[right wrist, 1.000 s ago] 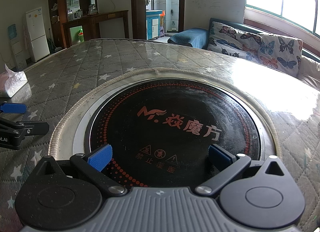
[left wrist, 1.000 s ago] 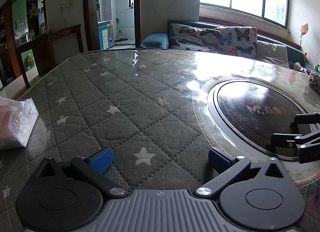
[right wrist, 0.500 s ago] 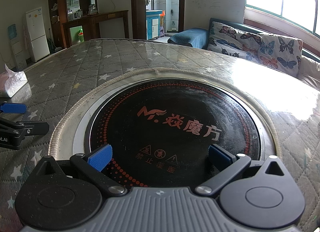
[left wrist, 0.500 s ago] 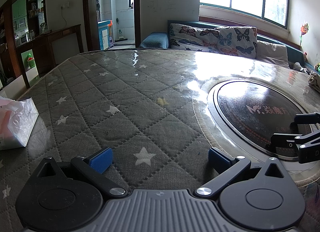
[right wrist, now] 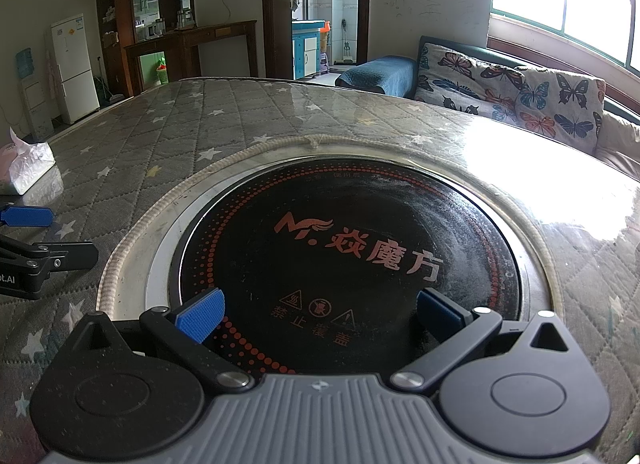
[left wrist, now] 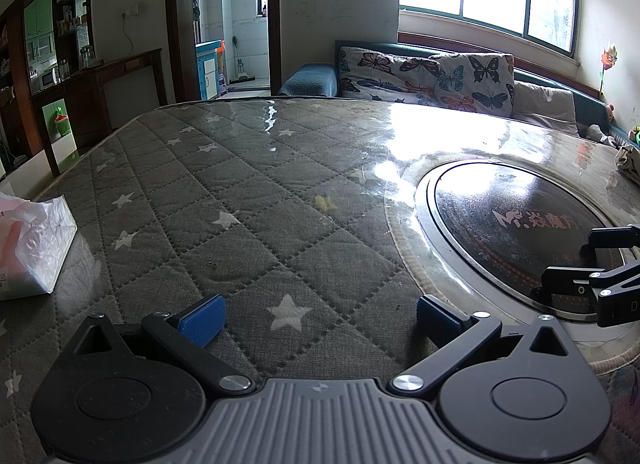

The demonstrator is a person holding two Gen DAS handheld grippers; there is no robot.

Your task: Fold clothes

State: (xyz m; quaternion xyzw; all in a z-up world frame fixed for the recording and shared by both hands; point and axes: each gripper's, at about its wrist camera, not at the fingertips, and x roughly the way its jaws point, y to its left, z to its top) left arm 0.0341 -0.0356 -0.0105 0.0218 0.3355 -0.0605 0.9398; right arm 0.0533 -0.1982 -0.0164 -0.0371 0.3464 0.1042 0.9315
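Note:
No garment lies in front of either gripper. A bit of light patterned cloth (left wrist: 629, 161) shows at the table's far right edge in the left wrist view. My left gripper (left wrist: 320, 318) is open low over the grey star-quilted table cover (left wrist: 248, 199), nothing between its blue pads. My right gripper (right wrist: 320, 312) is open over the round black cooktop (right wrist: 352, 248) set into the table. Each gripper appears in the other's view: the right gripper (left wrist: 592, 280) at the right, the left gripper (right wrist: 36, 240) at the left.
A white plastic tissue pack (left wrist: 32, 248) sits at the table's left edge. A shiny clear sheet covers the quilted top. A sofa with butterfly cushions (left wrist: 432, 75) runs behind the table under the window. A wooden cabinet (right wrist: 188, 43) and a doorway stand further back.

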